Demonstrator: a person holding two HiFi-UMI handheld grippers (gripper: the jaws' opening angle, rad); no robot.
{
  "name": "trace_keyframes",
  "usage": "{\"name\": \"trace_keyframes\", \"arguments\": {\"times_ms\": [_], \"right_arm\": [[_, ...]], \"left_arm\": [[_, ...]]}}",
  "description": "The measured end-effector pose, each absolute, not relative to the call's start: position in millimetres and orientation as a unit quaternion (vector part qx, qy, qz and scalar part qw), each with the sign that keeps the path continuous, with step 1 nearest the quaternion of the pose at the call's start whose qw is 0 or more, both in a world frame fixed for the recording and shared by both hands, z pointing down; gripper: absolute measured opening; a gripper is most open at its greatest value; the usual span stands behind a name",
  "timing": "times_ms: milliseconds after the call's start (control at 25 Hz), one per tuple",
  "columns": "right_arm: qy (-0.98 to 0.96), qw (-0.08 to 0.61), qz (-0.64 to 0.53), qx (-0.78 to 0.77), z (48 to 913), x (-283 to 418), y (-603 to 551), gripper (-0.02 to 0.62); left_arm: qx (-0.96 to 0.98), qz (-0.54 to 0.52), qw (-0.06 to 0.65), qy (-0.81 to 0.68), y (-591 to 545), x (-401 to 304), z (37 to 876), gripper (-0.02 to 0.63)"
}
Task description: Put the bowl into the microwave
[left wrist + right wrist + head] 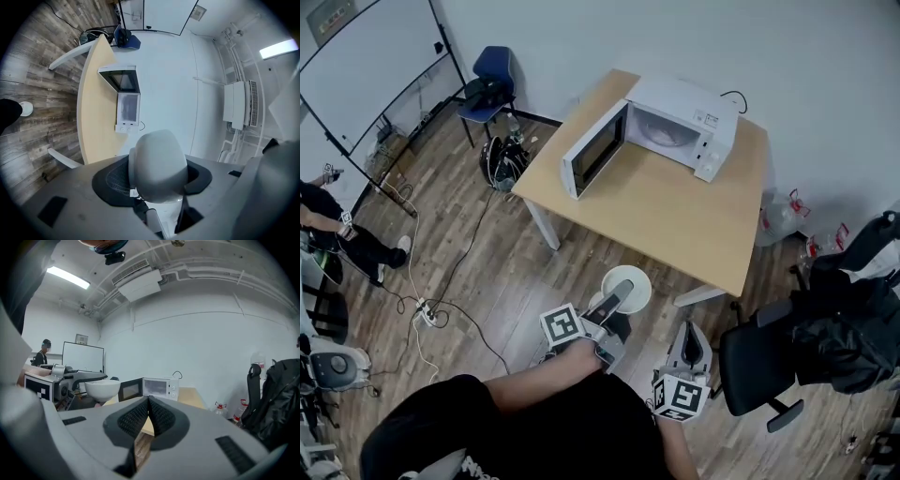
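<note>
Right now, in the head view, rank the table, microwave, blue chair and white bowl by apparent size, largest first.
1. table
2. microwave, door open
3. blue chair and white bowl: roughly alike. The bowl is held nearer the camera and looks enlarged, so I leave them unranked.

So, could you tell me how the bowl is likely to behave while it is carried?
The bowl looks glazed and rigid, so it is probably slippery and breakable if dropped. The left gripper pinches only its rim, so it may tilt. It seems empty, so it is likely light.
</note>
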State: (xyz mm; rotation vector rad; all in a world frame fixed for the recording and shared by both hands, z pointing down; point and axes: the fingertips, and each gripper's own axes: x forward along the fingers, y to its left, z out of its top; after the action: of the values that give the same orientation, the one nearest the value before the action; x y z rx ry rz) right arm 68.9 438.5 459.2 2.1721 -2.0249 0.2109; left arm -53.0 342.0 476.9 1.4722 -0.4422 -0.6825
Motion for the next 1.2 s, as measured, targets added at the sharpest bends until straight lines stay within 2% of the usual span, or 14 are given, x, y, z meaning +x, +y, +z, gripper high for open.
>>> {"name": "trace_keyframes", "arguments": {"times_ms": [520, 920, 1200], "right_arm": [[-0.643, 0.084, 0.102, 0.754, 445.0, 118.7, 278.8, 0.060], [-0.633, 0.099, 0.093, 0.762, 444.8, 114.8, 173.9, 0.060], [-0.637, 0.108, 0.091, 0.758, 446.5, 101.8, 140.7, 0.060]], "left_arm": [[0.656, -0.265, 0.681, -0.188, 179.3, -13.7, 481.5, 0.244], [0.649, -0.245, 0.703, -0.156, 89.6, -9.6, 499.0, 0.244], [0.659, -0.232, 0.698, -0.157, 50.1, -11.0, 507.2, 0.242]]}}
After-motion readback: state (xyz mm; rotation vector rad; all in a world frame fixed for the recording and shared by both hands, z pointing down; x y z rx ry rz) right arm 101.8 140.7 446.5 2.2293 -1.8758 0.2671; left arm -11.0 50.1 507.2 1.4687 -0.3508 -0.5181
